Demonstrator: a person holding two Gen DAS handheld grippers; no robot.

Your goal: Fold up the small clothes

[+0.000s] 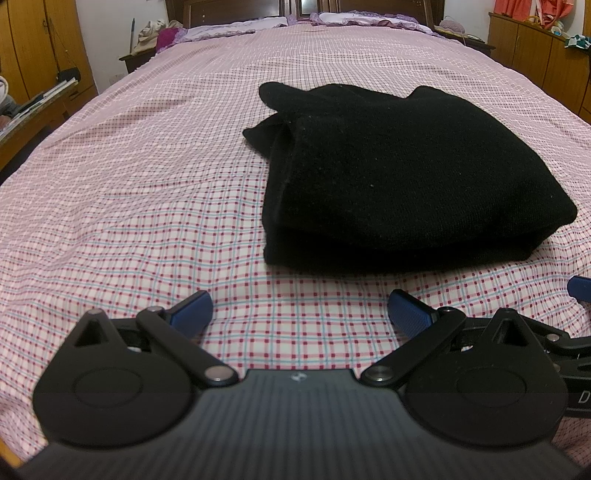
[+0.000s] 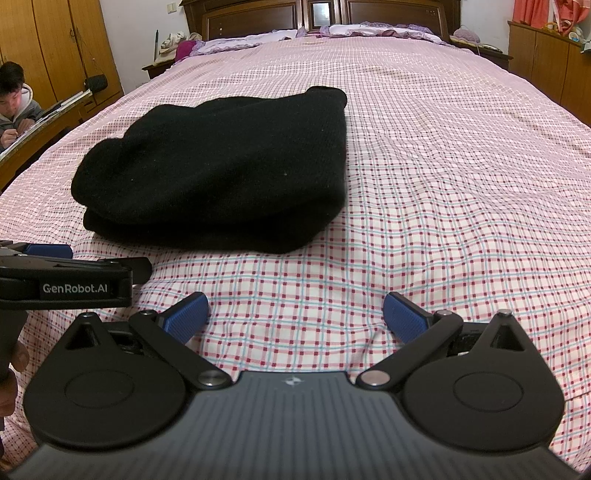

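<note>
A black knit garment lies folded into a thick stack on the pink checked bedsheet. In the left wrist view it sits ahead and to the right of my left gripper, which is open with nothing between its blue pads. In the right wrist view the same garment lies ahead and to the left of my right gripper, also open and empty. Both grippers hover a short way in front of the garment's near edge, not touching it. The left gripper's body shows at the left of the right wrist view.
Pillows and a dark wooden headboard are at the far end of the bed. Wooden wardrobes stand left, a cabinet right. A person sits at a desk on the far left.
</note>
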